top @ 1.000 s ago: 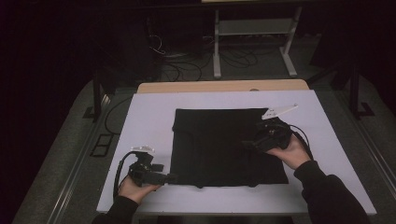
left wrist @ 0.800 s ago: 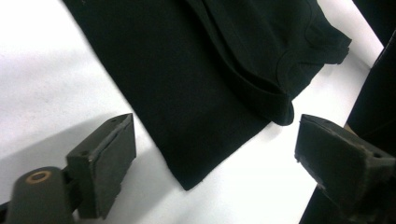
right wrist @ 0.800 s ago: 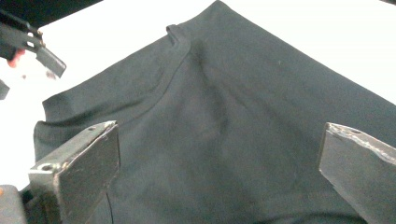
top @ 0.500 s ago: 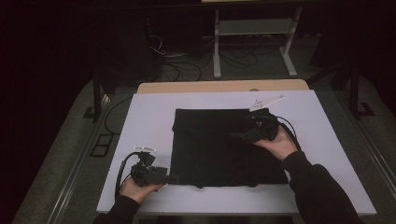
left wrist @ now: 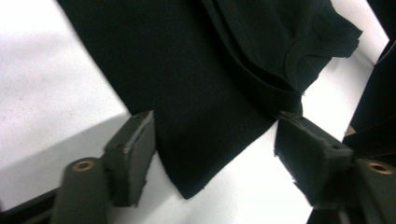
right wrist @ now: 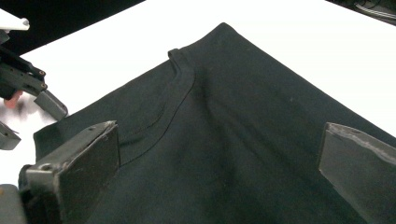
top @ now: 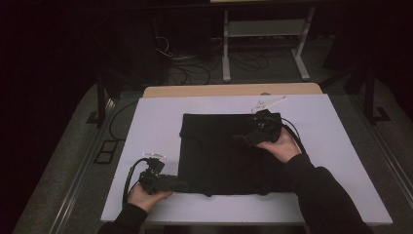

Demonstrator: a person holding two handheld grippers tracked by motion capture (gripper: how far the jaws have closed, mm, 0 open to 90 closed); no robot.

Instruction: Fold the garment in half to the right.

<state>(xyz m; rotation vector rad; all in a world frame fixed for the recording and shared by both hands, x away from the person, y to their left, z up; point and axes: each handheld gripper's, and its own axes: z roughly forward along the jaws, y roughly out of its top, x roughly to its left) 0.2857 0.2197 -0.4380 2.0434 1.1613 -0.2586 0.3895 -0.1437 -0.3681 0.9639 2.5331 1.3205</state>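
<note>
A black folded garment (top: 219,151) lies flat on the white table (top: 156,122). My left gripper (top: 181,185) sits at the garment's near left corner. In the left gripper view that corner (left wrist: 187,177) lies between the two pads (left wrist: 133,149) without touching them. These jaws have just been closing, and a gap still shows on both sides, so the left gripper (left wrist: 215,144) is open. My right gripper (top: 242,138) hovers over the garment's far right part, open. In the right gripper view (right wrist: 219,154) the neckline seam (right wrist: 180,88) lies ahead, with the left gripper (right wrist: 32,93) beyond it.
A wooden strip (top: 234,90) runs along the table's far edge. Behind it stand a white metal frame (top: 265,29) and loose cables (top: 195,63) on the floor. White table surface lies bare on both sides of the garment.
My right gripper has moved away from me and to the left, from the garment's right edge to above its far right part. The left hand has stayed in place.
</note>
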